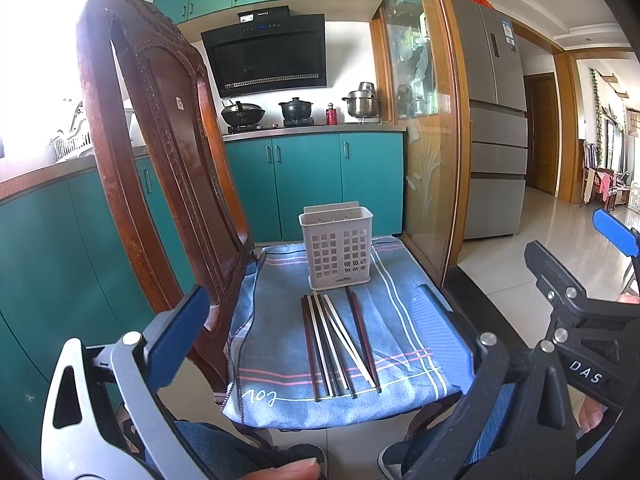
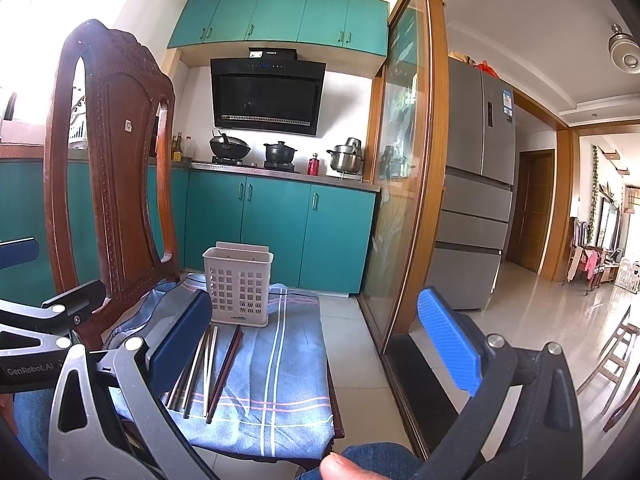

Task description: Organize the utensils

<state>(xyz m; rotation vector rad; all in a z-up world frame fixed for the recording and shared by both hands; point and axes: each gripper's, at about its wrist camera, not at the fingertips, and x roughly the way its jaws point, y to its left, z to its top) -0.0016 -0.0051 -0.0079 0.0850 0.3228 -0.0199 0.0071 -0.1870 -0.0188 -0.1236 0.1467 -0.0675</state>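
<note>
Chopsticks (image 1: 340, 344): several dark and pale sticks lie side by side on a blue striped cloth, tips pointing toward the holder, none picked up yet.
Chair (image 1: 160, 152): carved wooden chair; its seat carries everything, with the backrest rising at the left.
Cloth (image 1: 400, 320): blue striped towel spread over the seat, under the sticks and the holder.
Holder (image 1: 336, 246): pale perforated plastic utensil basket, upright at the far end of the cloth, just beyond the stick tips; it looks empty.
Left gripper (image 1: 316, 320): released, jaws spread wide, hovering near the seat's front edge, holding nothing.
Right gripper (image 2: 316, 344): released too, jaws wide apart, hovering to the right of the sticks, empty.
Advice: likely best to start with the outermost stick, which has free space beside it; close across its middle so it lifts level, then tip it upright over the holder's open top.
</note>
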